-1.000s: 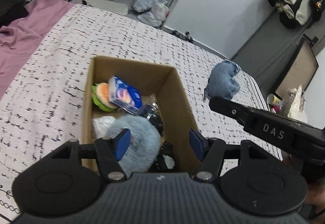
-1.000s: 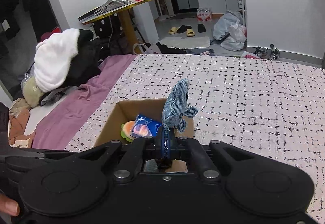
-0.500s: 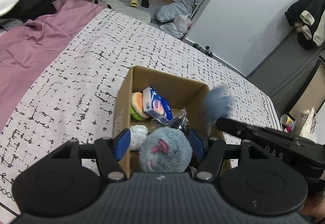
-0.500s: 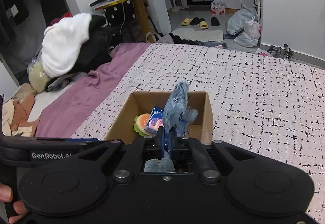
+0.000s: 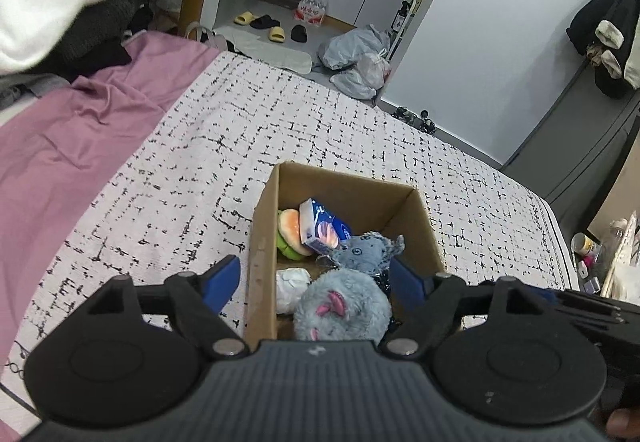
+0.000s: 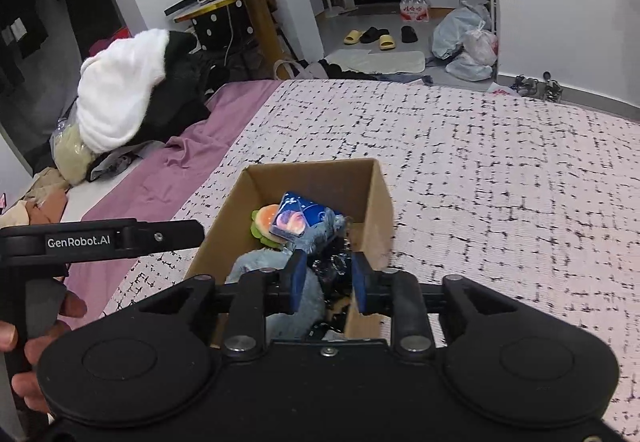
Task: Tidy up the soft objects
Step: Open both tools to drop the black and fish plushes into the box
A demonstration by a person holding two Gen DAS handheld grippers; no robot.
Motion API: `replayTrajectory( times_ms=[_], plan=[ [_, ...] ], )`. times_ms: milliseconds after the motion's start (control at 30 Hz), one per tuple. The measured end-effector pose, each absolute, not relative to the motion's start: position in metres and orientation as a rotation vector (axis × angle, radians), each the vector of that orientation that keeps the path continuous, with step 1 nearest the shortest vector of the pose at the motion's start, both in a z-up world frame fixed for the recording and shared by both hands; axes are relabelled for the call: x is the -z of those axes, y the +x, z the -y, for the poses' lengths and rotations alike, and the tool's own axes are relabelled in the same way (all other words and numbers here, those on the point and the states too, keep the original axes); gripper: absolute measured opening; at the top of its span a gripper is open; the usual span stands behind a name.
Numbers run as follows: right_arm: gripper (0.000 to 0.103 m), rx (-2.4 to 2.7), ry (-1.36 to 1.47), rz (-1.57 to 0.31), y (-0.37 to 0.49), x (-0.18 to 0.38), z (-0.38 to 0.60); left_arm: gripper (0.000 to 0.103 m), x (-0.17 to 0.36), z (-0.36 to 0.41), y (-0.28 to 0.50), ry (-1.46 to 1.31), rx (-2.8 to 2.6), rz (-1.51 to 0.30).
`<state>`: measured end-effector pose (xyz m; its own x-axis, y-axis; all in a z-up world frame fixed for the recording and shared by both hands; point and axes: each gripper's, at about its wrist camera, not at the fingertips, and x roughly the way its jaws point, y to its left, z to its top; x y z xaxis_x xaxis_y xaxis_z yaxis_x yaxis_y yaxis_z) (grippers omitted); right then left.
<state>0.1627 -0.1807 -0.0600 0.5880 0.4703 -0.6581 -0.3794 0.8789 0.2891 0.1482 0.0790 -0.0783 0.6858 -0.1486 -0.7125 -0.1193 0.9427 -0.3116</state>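
Note:
A cardboard box point(image 5: 262, 242) point(image 6: 378, 201) stands on the black-and-white checked bed cover. It holds a fluffy grey plush with pink marks point(image 5: 342, 306) point(image 6: 256, 264), a blue denim soft toy point(image 5: 366, 252) point(image 6: 324, 228), a burger plush point(image 5: 292, 232) point(image 6: 266, 222), a blue tissue packet point(image 5: 322, 228) point(image 6: 294, 217) and a white item point(image 5: 292, 284). My left gripper point(image 5: 316, 278) is open and empty above the box's near end. My right gripper point(image 6: 326, 280) is open and empty just above the box, over the denim toy.
A purple sheet point(image 5: 60, 145) point(image 6: 160, 177) covers the bed's left side, with a white and black clothes pile point(image 6: 128, 101) beyond. Floor with slippers point(image 6: 372, 37) and plastic bags point(image 6: 468, 41) lies past the bed's far edge. The other gripper's handle point(image 6: 100, 240) crosses at left.
My right gripper held the denim toy over the box, then opened; the toy now lies in the box. The left gripper pulled back and tilted up, staying open.

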Motion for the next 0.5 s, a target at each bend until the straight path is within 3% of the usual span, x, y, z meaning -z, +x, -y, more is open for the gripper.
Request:
replayTrajectory(
  times_ms=[267,400,500],
  plan=[
    [0.054,-0.483,0.161,-0.769,0.142,0.043,0.214,0.097,0.05,-0.066,0.124,-0.259,0.007,-0.771],
    [0.065,-0.493,0.186,-0.743,0.129,0.03,0.229,0.099,0.041,-0.063,0.113,-0.238,0.0,-0.785],
    [0.081,-0.501,0.191,-0.716,0.119,0.02,0.235,0.099,0.035,-0.061,0.103,-0.234,-0.001,-0.791]
  ],
)
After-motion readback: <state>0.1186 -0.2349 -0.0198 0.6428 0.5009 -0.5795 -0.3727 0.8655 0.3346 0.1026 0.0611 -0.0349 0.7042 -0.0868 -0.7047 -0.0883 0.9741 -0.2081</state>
